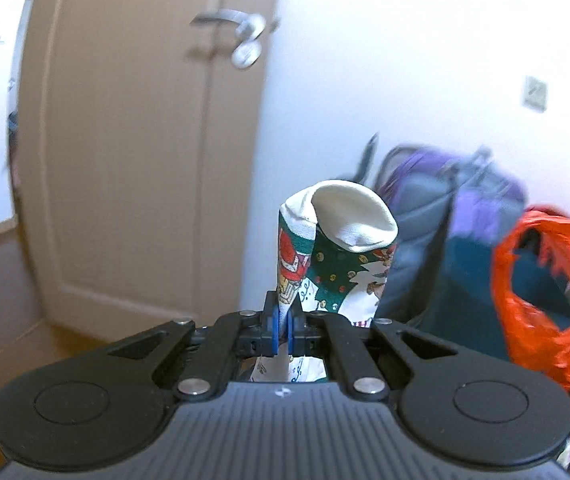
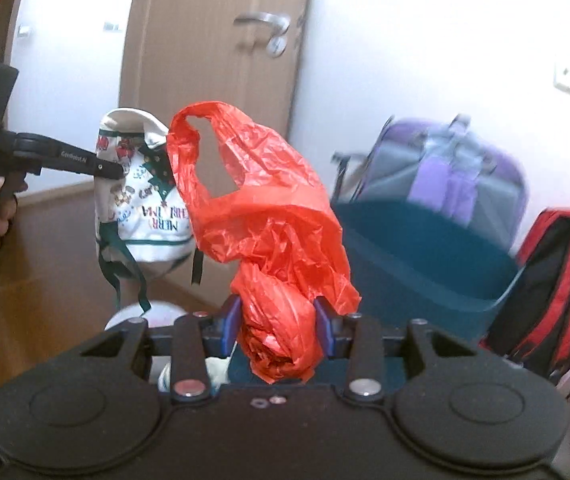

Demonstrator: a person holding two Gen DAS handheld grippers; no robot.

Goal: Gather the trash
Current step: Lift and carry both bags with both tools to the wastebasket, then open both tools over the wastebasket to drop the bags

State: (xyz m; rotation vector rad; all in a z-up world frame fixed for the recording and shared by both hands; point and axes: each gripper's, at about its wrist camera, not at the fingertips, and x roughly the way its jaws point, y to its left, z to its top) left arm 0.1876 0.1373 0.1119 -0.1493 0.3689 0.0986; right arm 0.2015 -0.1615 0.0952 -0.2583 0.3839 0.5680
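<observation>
Right wrist view showed both pickups done: the right gripper (image 2: pixel 277 320) clamped the red bag (image 2: pixel 269 216), the left gripper (image 1: pixel 284 330) pinched the Christmas cloth (image 1: pixel 337 256), both beside the unfilled teal bin (image 2: pixel 425 264)

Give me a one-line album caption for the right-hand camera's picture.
Right gripper clutching a crumpled red plastic bag, with a Christmas-print cloth bag held up beside it.
</observation>
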